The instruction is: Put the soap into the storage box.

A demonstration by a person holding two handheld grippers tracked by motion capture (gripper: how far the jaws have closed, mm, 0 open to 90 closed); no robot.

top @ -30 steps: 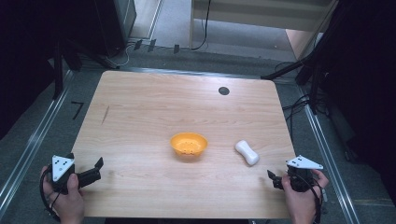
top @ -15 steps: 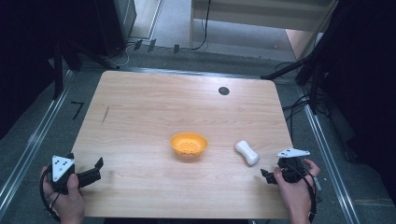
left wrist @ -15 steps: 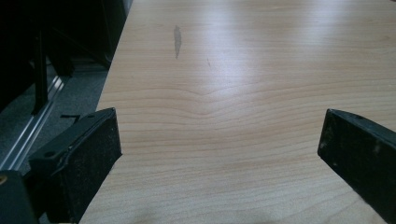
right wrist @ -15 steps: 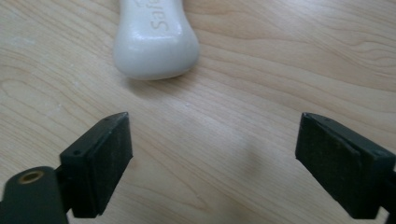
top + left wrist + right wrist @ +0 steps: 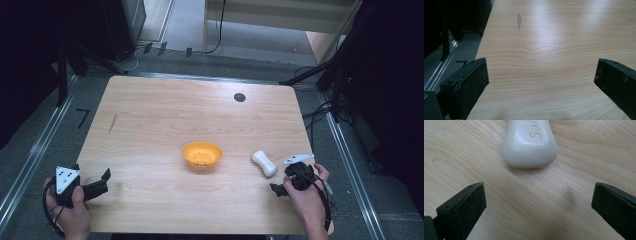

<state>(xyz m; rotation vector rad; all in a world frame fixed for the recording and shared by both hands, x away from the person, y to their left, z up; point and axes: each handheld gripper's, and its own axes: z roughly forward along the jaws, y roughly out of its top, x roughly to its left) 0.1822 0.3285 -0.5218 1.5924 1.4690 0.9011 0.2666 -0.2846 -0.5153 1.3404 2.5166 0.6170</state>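
Just right of the orange bowl (image 5: 202,154) lies the white soap bar (image 5: 264,163); the right gripper (image 5: 278,189), jaws just opened wide and empty, faces it, apparently to straddle it.

The white soap bar (image 5: 530,143) bears the raised letters "Saf", cut off at the frame's edge.

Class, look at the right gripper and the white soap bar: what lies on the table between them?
Nothing: the right gripper view shows bare wood between the right gripper and the white soap bar.
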